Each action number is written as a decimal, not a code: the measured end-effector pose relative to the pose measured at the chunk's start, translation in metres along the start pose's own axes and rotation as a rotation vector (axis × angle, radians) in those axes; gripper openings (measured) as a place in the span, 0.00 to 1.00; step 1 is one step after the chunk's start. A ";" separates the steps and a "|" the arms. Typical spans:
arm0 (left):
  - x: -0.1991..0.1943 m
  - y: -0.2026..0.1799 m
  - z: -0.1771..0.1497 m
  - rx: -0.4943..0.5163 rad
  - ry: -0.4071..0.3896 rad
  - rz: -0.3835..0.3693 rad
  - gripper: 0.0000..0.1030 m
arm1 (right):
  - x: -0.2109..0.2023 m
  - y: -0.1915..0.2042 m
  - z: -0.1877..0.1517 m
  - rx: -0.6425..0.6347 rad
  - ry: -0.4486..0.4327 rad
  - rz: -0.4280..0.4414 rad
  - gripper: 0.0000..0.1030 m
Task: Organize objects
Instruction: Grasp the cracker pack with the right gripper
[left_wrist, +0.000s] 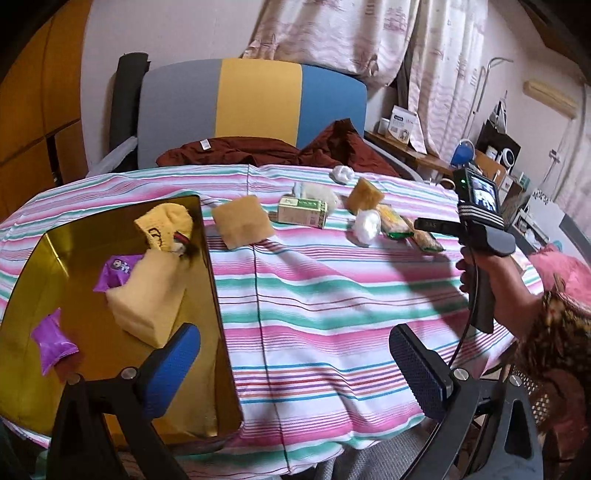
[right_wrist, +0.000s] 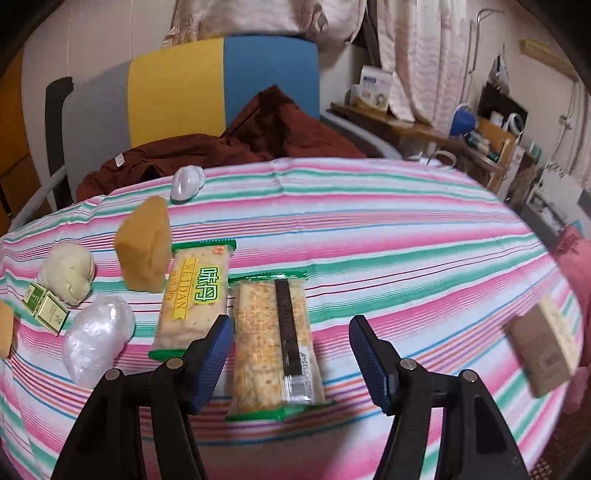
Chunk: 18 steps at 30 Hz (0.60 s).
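Right hand-held gripper (right_wrist: 291, 363) spread empty above cracker packet (right_wrist: 275, 343); centre over packet, drop, pinch long edges, carry to gold tray (left_wrist: 212, 295). Left hand-held gripper (left_wrist: 295, 369) spread, idle.

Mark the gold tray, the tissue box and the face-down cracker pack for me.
gold tray (left_wrist: 212, 280): left wrist view, right rim.
tissue box (left_wrist: 303, 211): left wrist view, front face.
face-down cracker pack (right_wrist: 258, 332): right wrist view, clear wrapper beside the seam.

brown box (right_wrist: 543, 354) motion-blurred, orange sponge (right_wrist: 4, 328) cut off at left edge
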<state>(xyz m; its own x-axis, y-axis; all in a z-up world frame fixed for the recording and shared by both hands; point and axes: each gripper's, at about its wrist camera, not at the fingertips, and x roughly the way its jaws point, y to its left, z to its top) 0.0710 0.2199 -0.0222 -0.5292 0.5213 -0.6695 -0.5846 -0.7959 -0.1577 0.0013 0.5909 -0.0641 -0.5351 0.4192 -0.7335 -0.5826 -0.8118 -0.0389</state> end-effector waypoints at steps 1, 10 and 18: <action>0.001 -0.001 0.000 0.004 0.004 0.001 1.00 | 0.004 0.000 -0.001 -0.007 0.007 0.003 0.63; 0.024 -0.020 0.005 0.020 0.055 -0.019 1.00 | 0.017 -0.001 -0.011 -0.010 0.030 0.051 0.43; 0.058 -0.047 0.038 0.073 0.066 -0.030 1.00 | 0.001 -0.003 -0.027 -0.011 0.041 -0.042 0.42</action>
<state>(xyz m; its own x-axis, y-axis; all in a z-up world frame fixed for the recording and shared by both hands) 0.0448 0.2994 -0.0264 -0.4702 0.5211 -0.7123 -0.6441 -0.7544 -0.1266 0.0195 0.5829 -0.0827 -0.4846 0.4361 -0.7582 -0.5974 -0.7982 -0.0773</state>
